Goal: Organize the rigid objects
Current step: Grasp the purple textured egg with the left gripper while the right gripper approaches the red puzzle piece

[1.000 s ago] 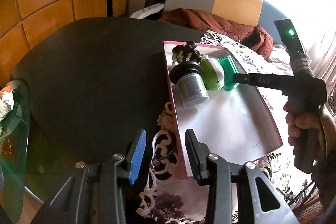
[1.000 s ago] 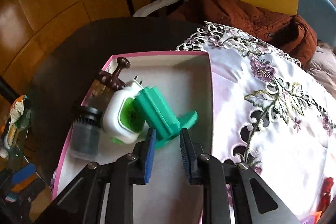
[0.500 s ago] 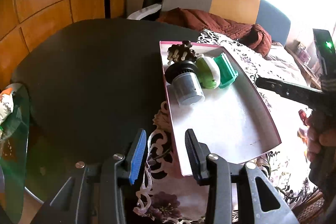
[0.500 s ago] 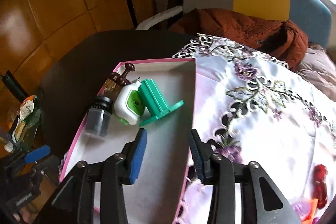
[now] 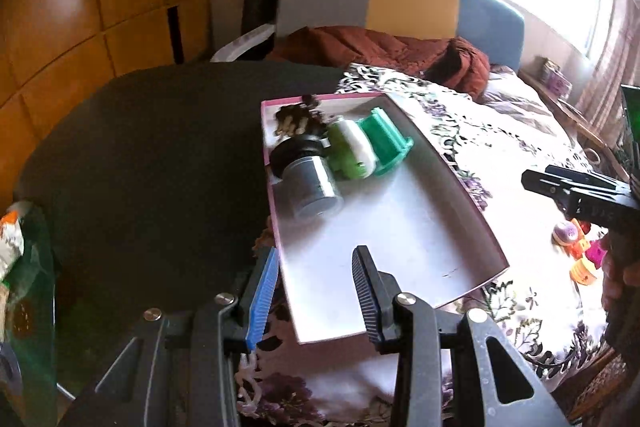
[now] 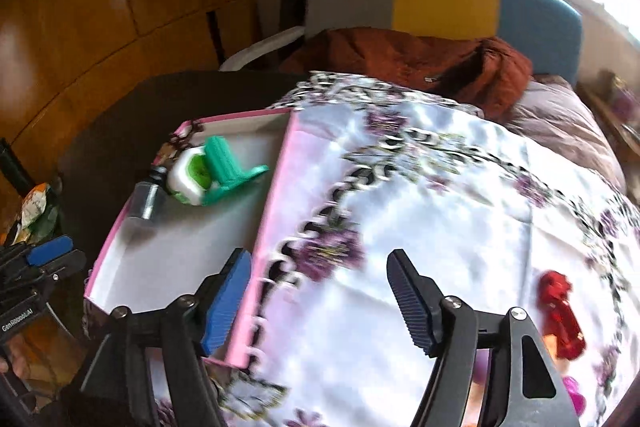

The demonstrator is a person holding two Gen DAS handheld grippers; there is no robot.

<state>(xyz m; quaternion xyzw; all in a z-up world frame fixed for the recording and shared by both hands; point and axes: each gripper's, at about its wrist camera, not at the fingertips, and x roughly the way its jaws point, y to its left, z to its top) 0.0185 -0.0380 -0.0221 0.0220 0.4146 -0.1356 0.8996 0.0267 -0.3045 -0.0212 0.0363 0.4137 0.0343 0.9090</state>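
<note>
The right gripper (image 6: 320, 301) is hanging over the flowered cloth (image 6: 440, 207) with its jaws standing well apart and nothing between them — they have just been opening, and the pads are gripping no object. Its blue-padded finger is sitting beside the pink outer wall of the tray (image 6: 276, 195), the dark finger out over the cloth. The left gripper (image 5: 314, 297) is pointing down at the near end of the same tray (image 5: 400, 235), its jaws partly open and empty; one finger is showing over the tray's white floor, the blue one over the tray's left edge.

Farther out, at the tray's far end, four things are lying packed together: a green plastic piece (image 5: 386, 143) with a flat flange, a white-and-green device (image 5: 352, 151) touching it, a grey jar with a black lid (image 5: 306, 179) on its side, and a dark brown knobbed piece (image 5: 296, 117) in the corner. Outside the tray, a red toy (image 6: 560, 311) is lying on the cloth to the right of the right gripper, and small pink and orange toys (image 5: 580, 251) are clustering near the person's hand (image 5: 622, 267). The cloth is draping a dark round table (image 5: 140, 155).
</note>
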